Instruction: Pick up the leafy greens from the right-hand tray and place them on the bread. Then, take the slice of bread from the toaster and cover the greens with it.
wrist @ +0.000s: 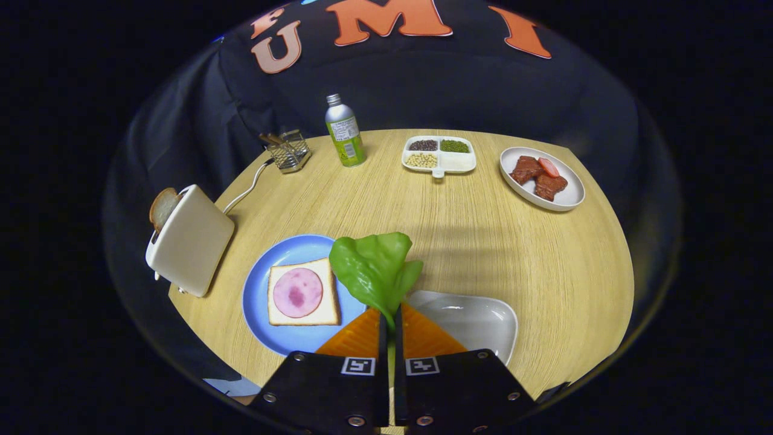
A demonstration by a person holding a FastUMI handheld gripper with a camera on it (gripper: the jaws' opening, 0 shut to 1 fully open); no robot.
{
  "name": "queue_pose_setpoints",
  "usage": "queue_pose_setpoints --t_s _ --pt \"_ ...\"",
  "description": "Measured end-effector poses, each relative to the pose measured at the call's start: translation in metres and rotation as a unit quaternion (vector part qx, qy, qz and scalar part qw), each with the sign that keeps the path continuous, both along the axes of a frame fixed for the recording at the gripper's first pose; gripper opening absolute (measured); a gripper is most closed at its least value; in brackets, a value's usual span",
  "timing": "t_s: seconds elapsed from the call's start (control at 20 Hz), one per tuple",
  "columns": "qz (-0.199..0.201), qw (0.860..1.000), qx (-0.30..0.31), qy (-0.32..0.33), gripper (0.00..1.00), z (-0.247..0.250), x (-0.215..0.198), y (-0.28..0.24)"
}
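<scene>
tool [390, 315] clamped on greens [373, 266] nr plate [259, 290]

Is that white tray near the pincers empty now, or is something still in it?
Empty. The white tray shows a bare bottom; the leafy greens are pinched in the gripper, above the table.

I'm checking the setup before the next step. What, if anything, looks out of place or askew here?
Nothing stands out. The hand-held gripper is shut on the greens, held beside the bread on the blue plate. The toaster stands upright with its slice inside. Nothing is spilled.
</scene>
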State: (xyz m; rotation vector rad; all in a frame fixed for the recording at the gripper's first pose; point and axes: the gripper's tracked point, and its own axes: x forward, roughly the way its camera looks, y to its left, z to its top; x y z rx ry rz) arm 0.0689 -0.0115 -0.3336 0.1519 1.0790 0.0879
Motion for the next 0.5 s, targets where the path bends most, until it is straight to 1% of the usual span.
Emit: queue_pose_setpoints --t_s 0.3,0.5 --pt "0.018 1.0 0.007 -0.003 0.04 0.002 0.013 0.034" --pt "0.039 0.999 0.016 0.001 0.04 -0.002 0.016 0.066"
